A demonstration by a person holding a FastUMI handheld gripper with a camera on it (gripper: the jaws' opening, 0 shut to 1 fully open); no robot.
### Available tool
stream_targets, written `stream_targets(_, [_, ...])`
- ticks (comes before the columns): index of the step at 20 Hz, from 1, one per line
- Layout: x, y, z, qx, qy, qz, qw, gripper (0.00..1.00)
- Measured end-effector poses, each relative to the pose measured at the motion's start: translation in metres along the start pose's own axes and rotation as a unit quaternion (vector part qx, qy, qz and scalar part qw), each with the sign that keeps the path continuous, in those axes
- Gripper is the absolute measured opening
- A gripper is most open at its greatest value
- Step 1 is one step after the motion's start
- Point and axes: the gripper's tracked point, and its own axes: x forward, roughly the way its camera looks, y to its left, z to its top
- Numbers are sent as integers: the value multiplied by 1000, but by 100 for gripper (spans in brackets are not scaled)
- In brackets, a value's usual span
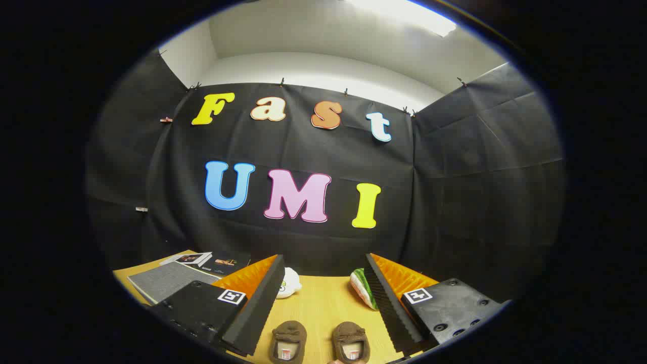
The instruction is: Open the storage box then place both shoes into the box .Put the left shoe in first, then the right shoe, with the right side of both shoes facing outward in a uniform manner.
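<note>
1. Flat grey storage box (164, 279) lies on the wooden surface (323, 303), beside the left finger.
2. Hand-held gripper (323, 303) fingers stand wide apart, holding nothing.
3. Two small brown shoes (288, 342) (351, 343) sit between the fingers, openings facing the camera.

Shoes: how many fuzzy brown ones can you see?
2. Both small fuzzy brown shoes sit side by side on the wooden table, between the open gripper fingers: left one, right one.

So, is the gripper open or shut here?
Open: the gripper has its fingers spread wide, with both shoes on the table between them, untouched.
</note>
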Motion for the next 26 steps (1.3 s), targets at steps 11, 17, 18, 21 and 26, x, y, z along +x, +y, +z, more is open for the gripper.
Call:
stream_targets(11, [8,7,-17,17,41,13,999,97])
stream_targets(17, [12,26,-24,35,67,31,997,97])
stream_targets(18, [14,28,-24,35,67,33,997,97])
stream_targets(21, [16,36,-25,40,75,40,996,97])
stream_targets(26, [25,53,-28,66,99,65,991,97])
